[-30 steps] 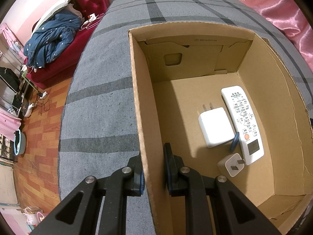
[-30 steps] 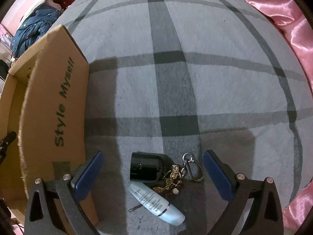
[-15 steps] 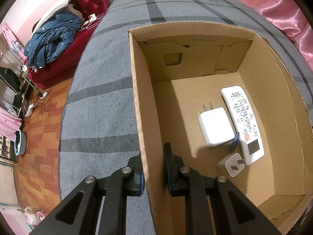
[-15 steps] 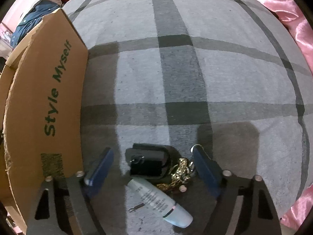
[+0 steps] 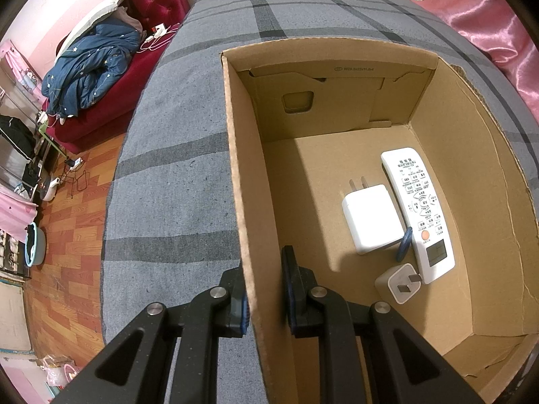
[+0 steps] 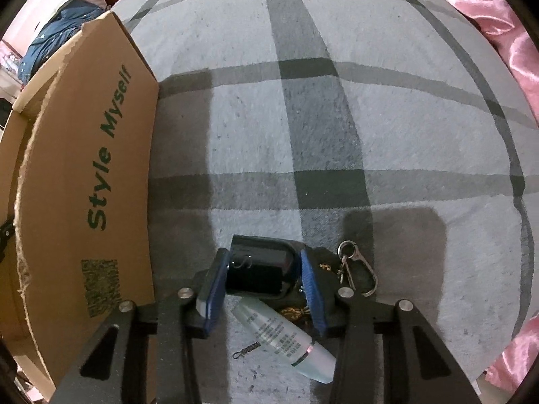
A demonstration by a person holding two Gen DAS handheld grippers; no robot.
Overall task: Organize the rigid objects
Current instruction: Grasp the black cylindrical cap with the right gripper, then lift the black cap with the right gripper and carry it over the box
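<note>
Change since a second ago: the right gripper (image 6: 262,277) has narrowed from wide open around the black key fob (image 6: 261,269), and its jaws are closing now, blue pads at the fob's two sides.
Unchanged: the left gripper (image 5: 264,289) stays clamped on the left wall of the cardboard box (image 5: 235,168), one finger outside and one inside.
Key fob position: lying on the grey plaid blanket (image 6: 337,118), between the right fingers, near their tips.
Attached items: a gold charm and chain (image 6: 296,311) and a silver clip (image 6: 357,269) trail to the right of the fob.
Tube (image 6: 286,340): pale, lying aslant just below the fob, between the finger bases.
Box contents: white remote (image 5: 417,212), large white charger (image 5: 370,222), small plug adapter (image 5: 399,282), close together on the floor.
Box versus fob: the box wall stands to the left of the right gripper.
</note>
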